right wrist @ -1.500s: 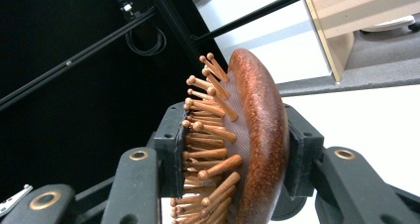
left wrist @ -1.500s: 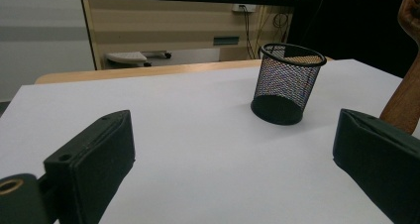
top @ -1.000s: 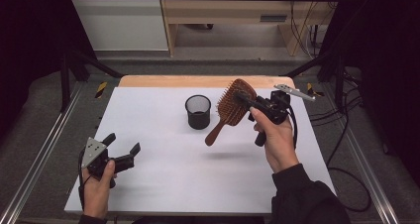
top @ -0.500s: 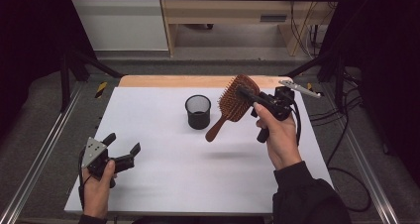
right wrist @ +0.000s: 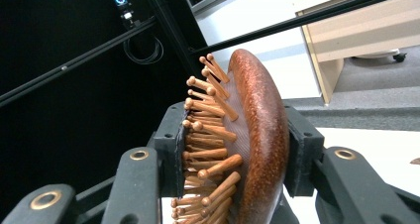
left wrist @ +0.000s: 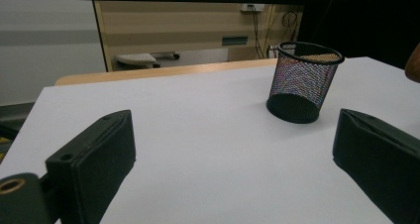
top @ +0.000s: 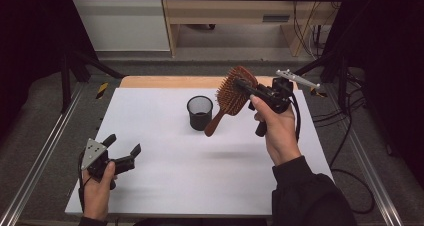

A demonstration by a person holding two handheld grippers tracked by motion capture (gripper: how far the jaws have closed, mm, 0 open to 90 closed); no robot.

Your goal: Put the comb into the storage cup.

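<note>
right gripper (top: 246,87) clamped on wooden paddle hairbrush (top: 235,93) head | left gripper (top: 123,151) jaws apart, idle | tip: bring handle plumb over mesh pen cup (top: 200,112) before lowering

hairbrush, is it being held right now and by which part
Yes: the right tongs are shut on the wooden hairbrush across its head, bristles to back, handle hanging free. The left tongs hold nothing.

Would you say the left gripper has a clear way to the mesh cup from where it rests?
Probably yes: the left gripper is open, and only bare table lies between it and the mesh cup.
</note>
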